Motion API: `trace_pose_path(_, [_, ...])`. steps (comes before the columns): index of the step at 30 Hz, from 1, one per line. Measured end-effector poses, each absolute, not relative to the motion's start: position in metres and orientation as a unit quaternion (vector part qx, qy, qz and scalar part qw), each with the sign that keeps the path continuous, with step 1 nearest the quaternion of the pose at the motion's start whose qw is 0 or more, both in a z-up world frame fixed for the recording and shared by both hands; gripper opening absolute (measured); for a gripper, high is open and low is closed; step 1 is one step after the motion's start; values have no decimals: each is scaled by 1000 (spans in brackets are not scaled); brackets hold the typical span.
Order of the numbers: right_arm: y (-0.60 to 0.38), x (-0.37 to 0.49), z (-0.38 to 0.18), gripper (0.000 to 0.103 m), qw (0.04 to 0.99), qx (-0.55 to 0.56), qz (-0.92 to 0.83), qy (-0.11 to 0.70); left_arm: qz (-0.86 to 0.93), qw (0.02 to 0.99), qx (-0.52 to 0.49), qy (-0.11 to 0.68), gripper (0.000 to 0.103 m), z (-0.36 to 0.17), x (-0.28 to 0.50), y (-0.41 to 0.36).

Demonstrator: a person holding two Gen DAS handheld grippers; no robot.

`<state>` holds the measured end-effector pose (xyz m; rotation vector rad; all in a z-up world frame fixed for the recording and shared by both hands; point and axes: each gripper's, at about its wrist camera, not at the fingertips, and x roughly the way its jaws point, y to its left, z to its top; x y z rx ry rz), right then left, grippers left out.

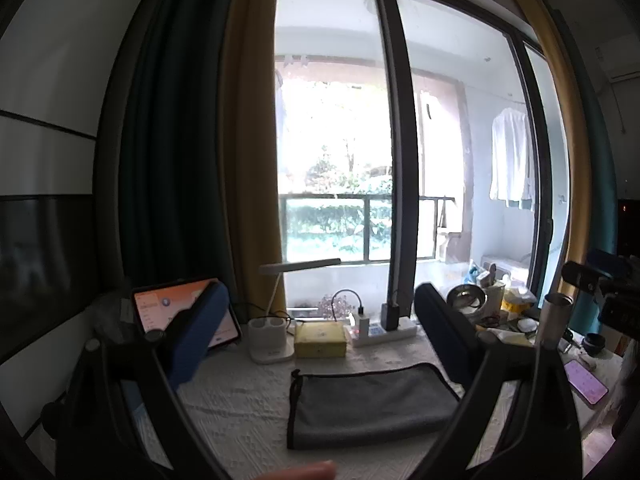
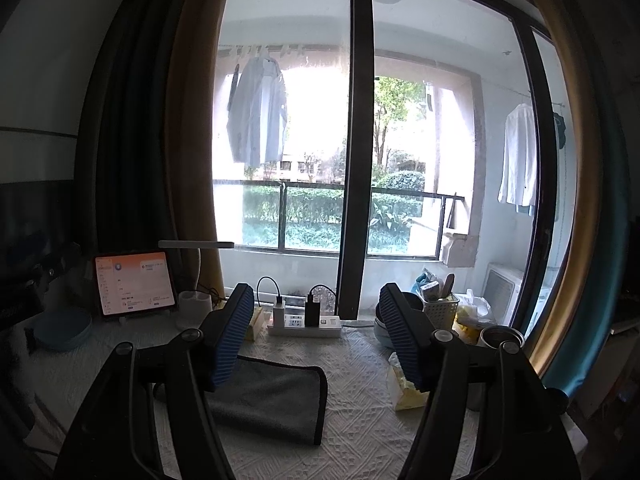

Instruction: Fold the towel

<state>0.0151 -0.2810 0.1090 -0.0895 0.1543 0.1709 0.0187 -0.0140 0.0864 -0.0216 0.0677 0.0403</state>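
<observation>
- Gray towel [image 1: 372, 404] lies flat on the white tablecloth [image 1: 240, 404], apparently already doubled over, dark-trimmed edges in view, in front of the yellow box [image 1: 320, 340] & power strip [image 1: 380, 330].
- Left gripper [image 1: 320, 336] hovers above it, fingers spread wide, holding nothing.
- Right gripper [image 2: 316, 336] likewise spread & empty, towel [image 2: 272, 400] below, nearer its left finger.
- Risk, by judgement: a shallow pinch may catch just one layer, so the fold skews; grabbing deep could drag the tablecloth w/ it.
- Clutter near: phone [image 1: 586, 382], steel cup [image 1: 554, 320] could get knocked on a wide swing.
</observation>
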Motion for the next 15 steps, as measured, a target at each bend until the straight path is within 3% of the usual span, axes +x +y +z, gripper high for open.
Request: trace_pose_path(15, [-279,17,109,69,992,-46,86,79,18,999,-6,39,95,84,18,-14])
